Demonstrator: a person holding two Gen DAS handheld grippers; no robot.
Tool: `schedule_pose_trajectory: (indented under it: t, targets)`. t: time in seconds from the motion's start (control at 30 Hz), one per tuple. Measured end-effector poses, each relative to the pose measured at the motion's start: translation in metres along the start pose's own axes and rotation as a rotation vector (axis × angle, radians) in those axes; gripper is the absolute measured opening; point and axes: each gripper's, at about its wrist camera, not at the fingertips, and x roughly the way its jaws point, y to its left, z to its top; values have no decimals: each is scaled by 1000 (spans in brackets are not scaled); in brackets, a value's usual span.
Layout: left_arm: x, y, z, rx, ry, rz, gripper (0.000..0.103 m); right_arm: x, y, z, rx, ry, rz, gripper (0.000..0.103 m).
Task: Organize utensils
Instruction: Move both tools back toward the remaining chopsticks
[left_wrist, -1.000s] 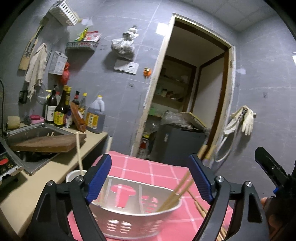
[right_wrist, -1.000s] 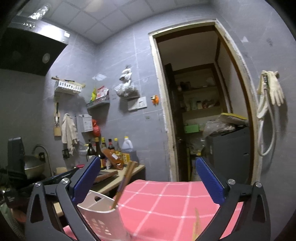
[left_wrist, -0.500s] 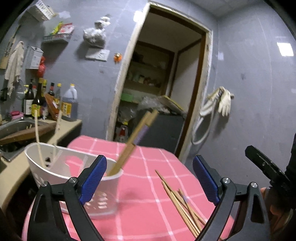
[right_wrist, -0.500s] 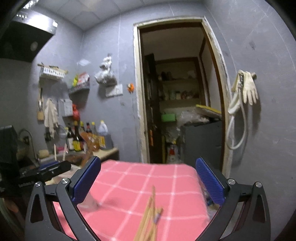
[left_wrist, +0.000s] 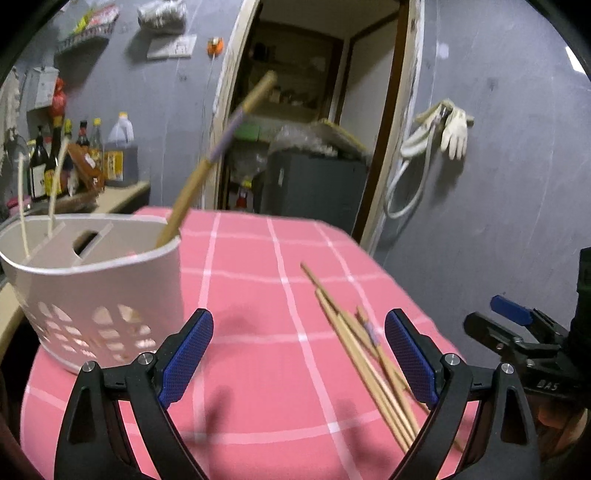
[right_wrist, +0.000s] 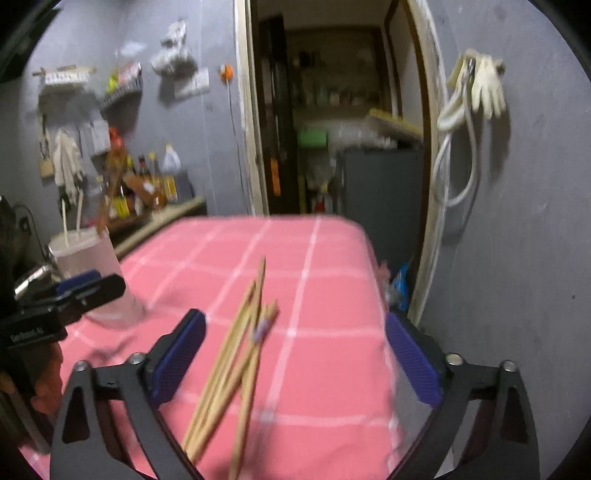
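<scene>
Chopsticks (right_wrist: 236, 354) on cloth between closing right tongs (right_wrist: 295, 363).

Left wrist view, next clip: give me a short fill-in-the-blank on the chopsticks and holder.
1. The loose chopsticks lie on a pink checked ____.
2. The white holder stands to the ____ of them in the left wrist view.
3. One chopstick with a ____ band leans out of the holder.
4. The left gripper holds ____.

Missing words: tablecloth; left; purple; nothing
</scene>
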Motion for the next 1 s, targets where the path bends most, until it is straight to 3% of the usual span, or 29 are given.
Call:
schedule_pose_trajectory:
  t: [0.3,0.47,0.6,0.73,0.83,1.0]
  targets:
    - [39,2,-12,6,154,-14,90,42,1,-24,-24,242,53,59]
    - [54,2,-15,11,224,-40,85,51,7,-29,-61,312,80,55]
    - [60,1,-16,16,260,-54,83,57,9,-30,-73,344,88,51]
    - [68,-1,-17,21,292,-68,74,60,9,-30,-74,353,86,48]
    - [73,-2,-17,21,316,-80,68,64,8,-28,-76,362,76,36]
    - [86,-5,-16,23,346,-102,54,77,2,-22,-63,375,74,25]
